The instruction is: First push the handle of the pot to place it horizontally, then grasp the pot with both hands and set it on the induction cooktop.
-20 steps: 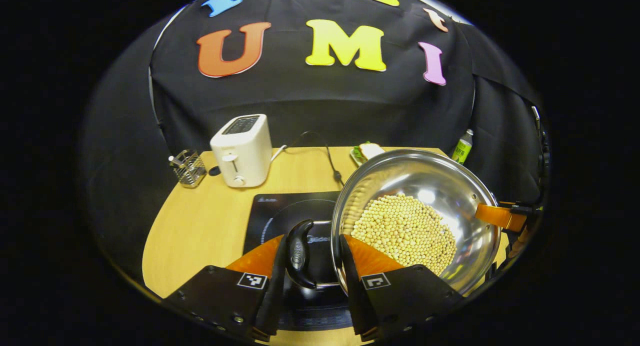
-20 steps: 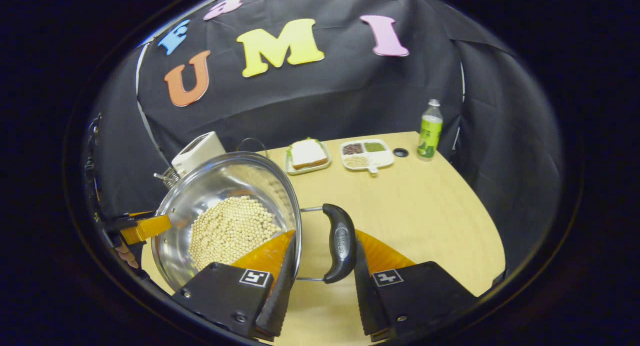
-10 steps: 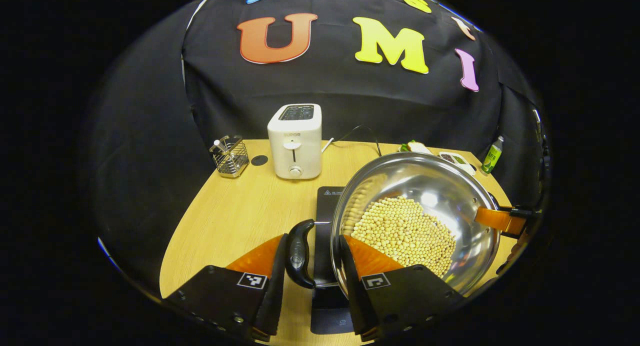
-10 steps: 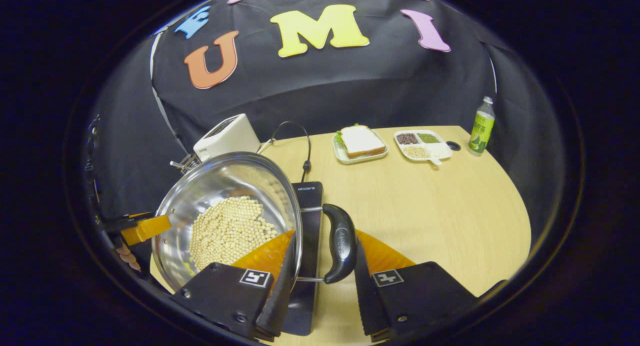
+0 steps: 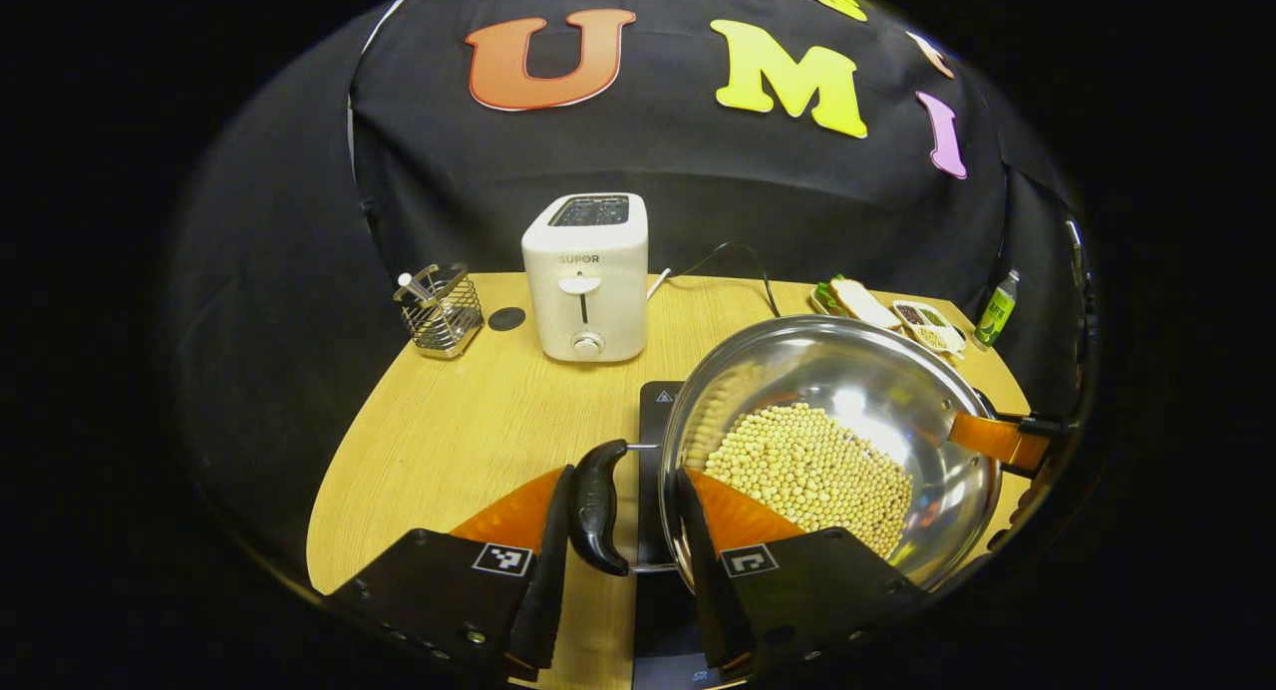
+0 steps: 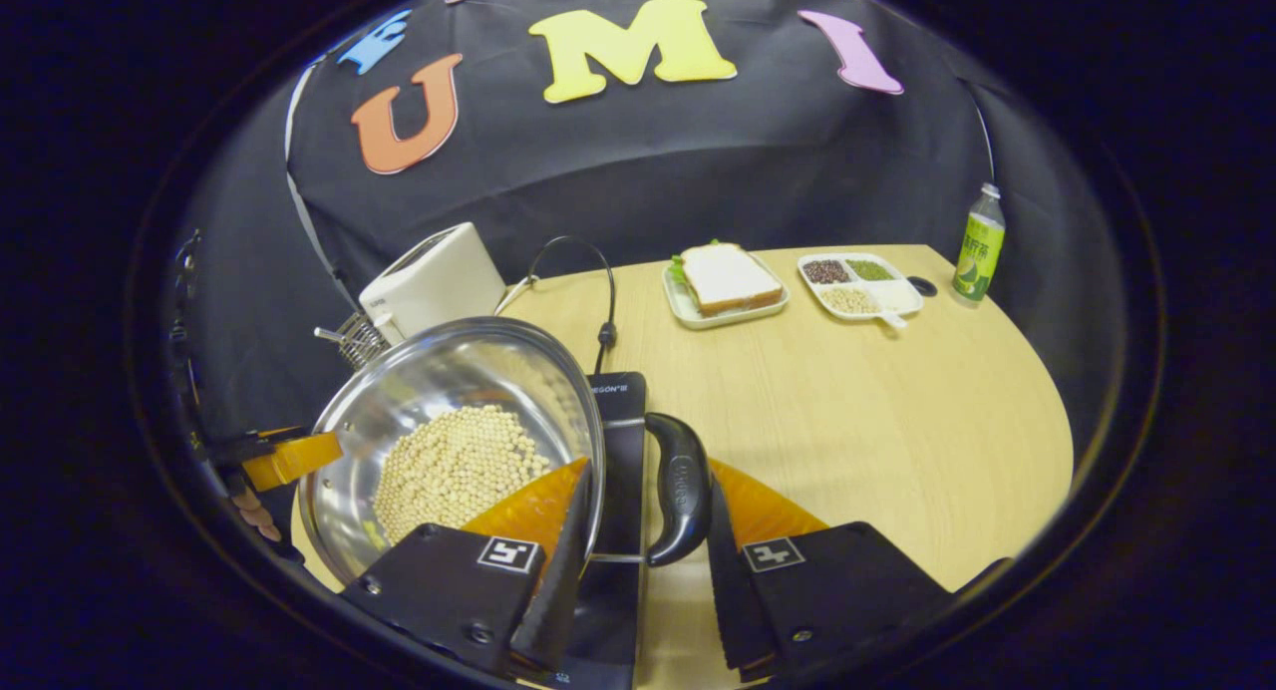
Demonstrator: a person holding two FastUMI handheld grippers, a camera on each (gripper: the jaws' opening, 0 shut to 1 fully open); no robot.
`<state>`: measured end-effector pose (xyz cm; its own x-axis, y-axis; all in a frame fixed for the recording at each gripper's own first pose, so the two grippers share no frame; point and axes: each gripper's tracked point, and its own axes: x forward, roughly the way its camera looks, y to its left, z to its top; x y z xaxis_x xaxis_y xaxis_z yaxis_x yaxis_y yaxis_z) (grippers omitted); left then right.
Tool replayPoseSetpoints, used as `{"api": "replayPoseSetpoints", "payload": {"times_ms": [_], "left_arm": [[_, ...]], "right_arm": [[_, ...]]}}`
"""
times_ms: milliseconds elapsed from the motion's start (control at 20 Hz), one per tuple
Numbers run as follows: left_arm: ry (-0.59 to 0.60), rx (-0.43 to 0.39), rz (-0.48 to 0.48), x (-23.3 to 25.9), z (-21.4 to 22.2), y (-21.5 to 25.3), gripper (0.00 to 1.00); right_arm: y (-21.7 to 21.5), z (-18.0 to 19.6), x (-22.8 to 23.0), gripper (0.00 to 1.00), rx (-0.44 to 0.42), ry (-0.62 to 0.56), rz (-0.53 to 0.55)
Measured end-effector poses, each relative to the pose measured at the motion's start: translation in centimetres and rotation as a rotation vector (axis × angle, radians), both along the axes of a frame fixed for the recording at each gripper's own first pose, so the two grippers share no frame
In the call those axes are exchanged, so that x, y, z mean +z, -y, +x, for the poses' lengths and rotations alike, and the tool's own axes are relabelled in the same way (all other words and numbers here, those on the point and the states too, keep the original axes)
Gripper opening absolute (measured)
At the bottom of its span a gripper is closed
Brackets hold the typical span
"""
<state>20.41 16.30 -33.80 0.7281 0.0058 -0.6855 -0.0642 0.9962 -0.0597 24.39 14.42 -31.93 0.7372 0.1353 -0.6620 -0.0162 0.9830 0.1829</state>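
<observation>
The pot, full of beans, hangs above the black cooktop. The left tool and the right tool are each clamped on a black side handle. Lower both sides together, level, so no beans spill.

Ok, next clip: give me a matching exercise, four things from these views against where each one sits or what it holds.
Things:
1. pot
2. toaster
3. green bottle
4. sandwich

Places or states:
A. on a small plate
B. at the table's far right corner
C. full of pale beans
D. next to a wire basket

Pairs: 1-C, 2-D, 3-B, 4-A
</observation>
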Motion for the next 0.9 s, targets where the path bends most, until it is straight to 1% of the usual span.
{"api": "replayPoseSetpoints", "payload": {"times_ms": [150,250,350,450,500,550,600,650,700,750,850,900], "left_arm": [[0.028,0.002,0.002,0.0,0.7,-0.1,0.54],[0.046,-0.005,0.021,-0.2,1.0,0.0,0.54],[0.05,-0.002,0.028,-0.4,0.9,-0.2,0.54],[0.06,-0.001,0.016,-0.3,0.9,-0.1,0.54],[0.067,0.001,0.003,-0.2,0.9,-0.1,0.44],[0.07,-0.001,-0.008,-0.3,0.9,-0.1,0.54],[0.073,-0.01,-0.009,-0.3,0.8,0.0,0.54],[0.08,-0.017,-0.006,-0.2,0.9,0.0,0.55],[0.095,-0.017,-0.005,-0.1,0.9,-0.1,0.46],[0.109,-0.016,-0.01,-0.1,0.8,-0.1,0.58],[0.142,0.006,-0.06,0.3,0.9,0.0,0.6],[0.156,0.011,-0.106,0.4,0.9,0.2,0.6]], "right_arm": [[0.0,0.9,0.1,0.6,0.004,0.022,-0.009],[0.0,1.3,0.0,0.6,0.005,0.023,-0.02],[0.1,1.3,0.0,0.61,0.003,0.022,-0.035],[0.0,1.1,0.0,0.6,-0.003,0.026,-0.021],[0.1,1.1,0.0,0.6,-0.004,0.03,-0.017],[0.2,1.1,0.0,0.6,-0.007,0.031,-0.012],[0.2,1.1,0.0,0.61,-0.006,0.033,-0.012],[0.2,1.1,0.0,0.6,-0.007,0.034,-0.011],[0.2,1.2,0.0,0.61,-0.009,0.037,-0.01],[0.2,1.2,0.1,0.63,-0.013,0.041,-0.007],[0.5,1.6,0.4,0.66,-0.013,0.074,-0.023],[0.5,1.8,0.5,0.69,-0.001,0.095,-0.039]]}}
